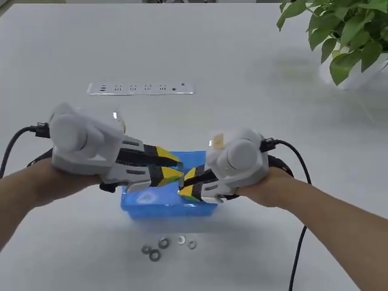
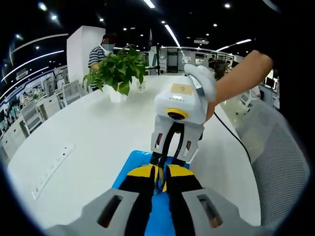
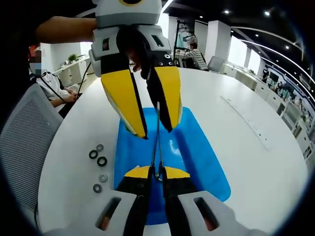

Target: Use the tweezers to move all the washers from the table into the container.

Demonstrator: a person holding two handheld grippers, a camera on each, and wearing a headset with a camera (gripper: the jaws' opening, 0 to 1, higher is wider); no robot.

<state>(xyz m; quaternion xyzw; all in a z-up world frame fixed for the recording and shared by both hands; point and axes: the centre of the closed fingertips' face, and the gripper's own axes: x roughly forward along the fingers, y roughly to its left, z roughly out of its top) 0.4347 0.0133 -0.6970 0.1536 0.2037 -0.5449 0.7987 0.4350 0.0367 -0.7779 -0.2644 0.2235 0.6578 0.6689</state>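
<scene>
- Head view: the left gripper (image 1: 177, 170) and right gripper (image 1: 185, 189) meet tip to tip at frame centre. They cover most of the blue plastic container (image 1: 163, 209), and whatever is between them is hidden. Five small metal ring washers (image 1: 163, 245) lie on the white bench (image 1: 242, 73) just below the container.
- Left gripper view: own yellow-black jaws are nearly together. Can't tell if they're gripping.
- Right gripper view: jaws clenched on thin steel tweezers (image 3: 157, 147). The far end disappears between the left jaws. Washers sit left of the container.

Far back: long white plastic power strip (image 1: 140, 89) lies flat. Well apart, to its rt: green leafy plant in white pot (image 1: 342, 30), upright.
</scene>
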